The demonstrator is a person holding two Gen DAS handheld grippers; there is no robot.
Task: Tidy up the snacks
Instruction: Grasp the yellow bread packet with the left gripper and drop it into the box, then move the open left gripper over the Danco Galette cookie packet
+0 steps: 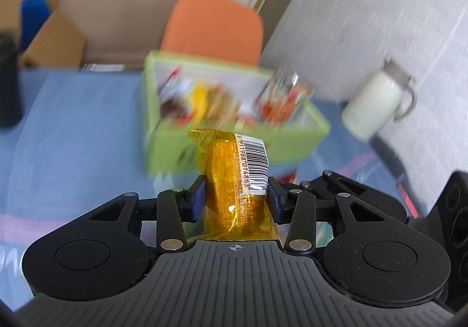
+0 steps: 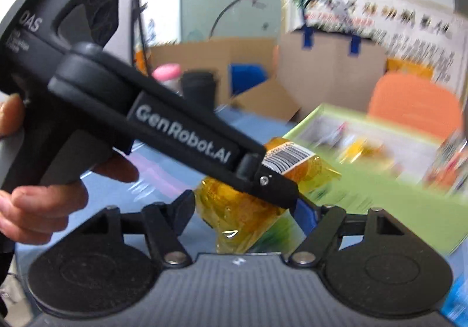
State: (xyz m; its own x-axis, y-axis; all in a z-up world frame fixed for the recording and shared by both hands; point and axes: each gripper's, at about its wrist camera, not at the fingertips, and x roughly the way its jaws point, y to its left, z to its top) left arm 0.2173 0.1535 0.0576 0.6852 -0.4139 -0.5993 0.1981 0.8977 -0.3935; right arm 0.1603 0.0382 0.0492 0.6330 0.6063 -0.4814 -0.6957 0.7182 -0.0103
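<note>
My left gripper (image 1: pixel 235 194) is shut on a yellow-orange wrapped snack packet (image 1: pixel 234 175) with a barcode label, held above the blue tablecloth in front of the green box (image 1: pixel 234 148). In the right wrist view the same packet (image 2: pixel 242 210) sits between my right gripper's (image 2: pixel 244 210) spread fingers, while the left gripper's black arm (image 2: pixel 181 139) crosses in front and clamps it. The right jaws stand wide and do not press the packet. The green box (image 2: pixel 365 189) holds several blurred snacks.
A white mug (image 1: pixel 377 101) lies at the right on the table. An orange chair (image 1: pixel 213 28) and cardboard boxes (image 1: pixel 111 11) stand behind the table. A black cup (image 2: pixel 197 84) and a pink-capped bottle (image 2: pixel 166 72) stand at the far side.
</note>
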